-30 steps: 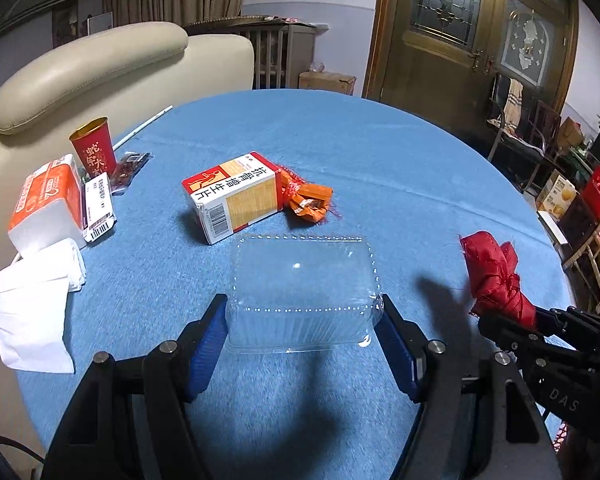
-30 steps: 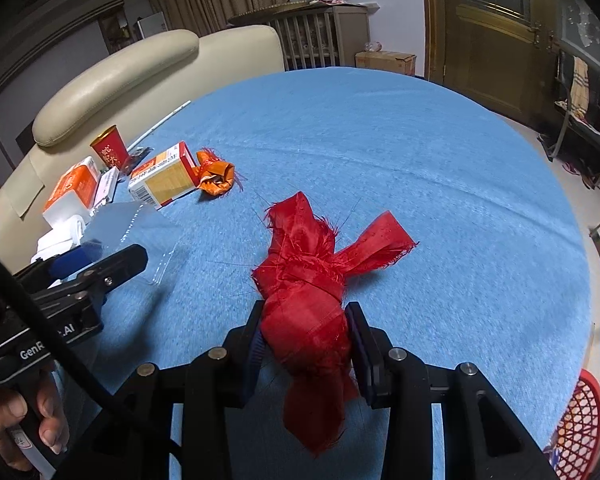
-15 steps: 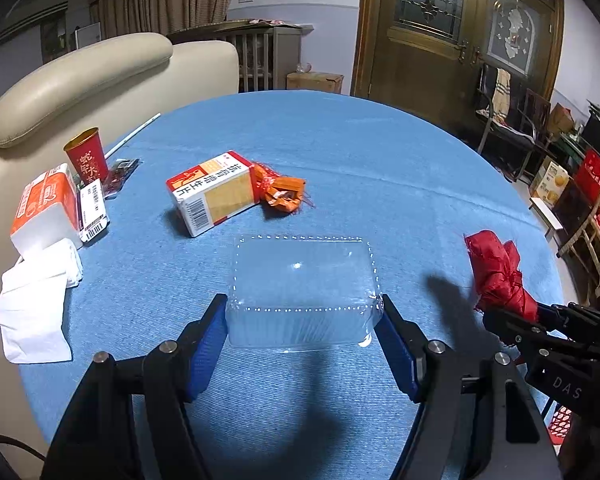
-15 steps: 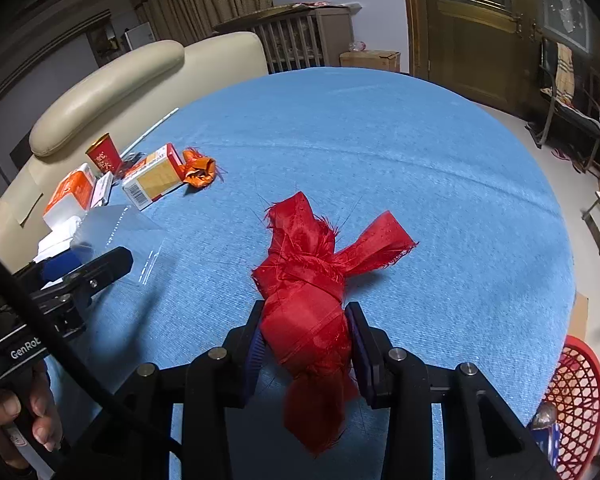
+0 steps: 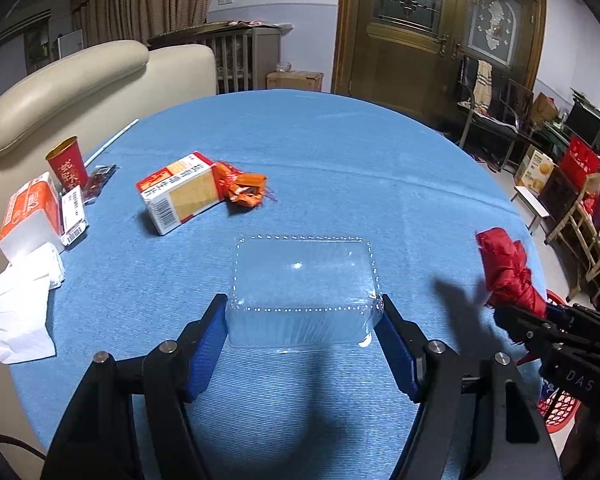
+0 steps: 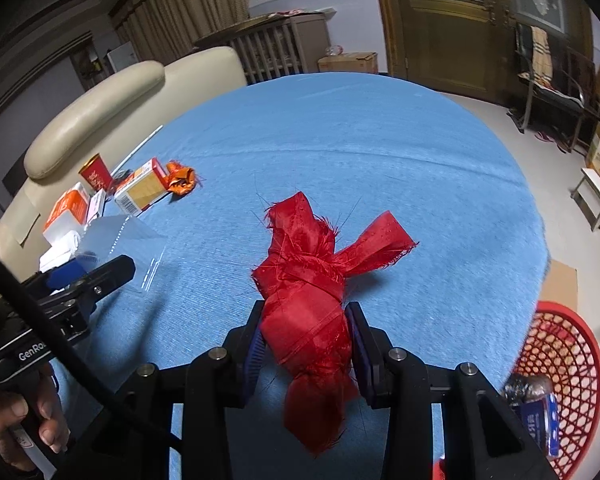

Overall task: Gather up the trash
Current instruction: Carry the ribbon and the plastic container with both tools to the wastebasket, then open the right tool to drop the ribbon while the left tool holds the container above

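- Our left gripper (image 5: 303, 330) clamps the clear plastic tray (image 5: 302, 280) by its side walls, lifted above the blue table (image 6: 360, 152); thin walls could buckle and slip free.
- Our right gripper (image 6: 306, 342) pinches the red cloth bundle (image 6: 312, 280); its loose tail could snag on the red basket (image 6: 568, 356) rim beside the table.
- On the table we count one carton (image 5: 180, 194), one orange wrapper (image 5: 246, 188), one red cup (image 5: 67, 166).

The left gripper (image 5: 303, 334) points steeply downward, its blue pads clamped on the sides of a clear plastic box (image 5: 302, 284). The right gripper (image 6: 305, 354), pitched likewise, pinches a knotted red cloth bundle (image 6: 308, 292).
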A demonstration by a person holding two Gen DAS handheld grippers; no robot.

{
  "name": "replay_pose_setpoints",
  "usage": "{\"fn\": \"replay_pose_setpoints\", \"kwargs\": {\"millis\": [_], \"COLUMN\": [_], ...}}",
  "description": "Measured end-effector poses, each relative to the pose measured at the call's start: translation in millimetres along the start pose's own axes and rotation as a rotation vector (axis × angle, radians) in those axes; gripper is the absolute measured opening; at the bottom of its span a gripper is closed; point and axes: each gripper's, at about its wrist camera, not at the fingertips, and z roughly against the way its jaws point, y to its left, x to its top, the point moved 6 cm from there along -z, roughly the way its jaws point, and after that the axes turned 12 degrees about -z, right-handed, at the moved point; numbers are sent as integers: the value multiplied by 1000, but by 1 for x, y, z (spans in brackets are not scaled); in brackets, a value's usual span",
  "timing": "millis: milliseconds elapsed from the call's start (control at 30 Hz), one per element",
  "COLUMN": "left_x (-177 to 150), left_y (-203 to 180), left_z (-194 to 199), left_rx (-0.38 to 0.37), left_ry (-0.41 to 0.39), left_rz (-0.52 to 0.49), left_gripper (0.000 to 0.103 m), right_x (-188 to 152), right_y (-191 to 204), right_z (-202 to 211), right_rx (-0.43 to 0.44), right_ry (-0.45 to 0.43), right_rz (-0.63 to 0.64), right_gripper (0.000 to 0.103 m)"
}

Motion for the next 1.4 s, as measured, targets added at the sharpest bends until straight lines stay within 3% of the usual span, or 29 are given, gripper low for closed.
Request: {"fn": "replay_pose_setpoints", "kwargs": {"millis": [467, 933, 1400], "left_x": [16, 25, 33], "left_y": [-80, -143, -189], "left_z": [7, 20, 31], "left_rx": [-115, -207, -266], "left_ry": [-31, -59, -80], "left_rz": [-142, -237, -316], "left_gripper": [73, 73, 73], "right_x": [4, -9, -23], "right_y": [-65, -147, -183], "right_z": [46, 95, 109], "right_rx": [-41, -152, -206], "right_ry": [-85, -152, -160], "right_rz": [-108, -237, -311], "right_gripper": [41, 41, 41]}}
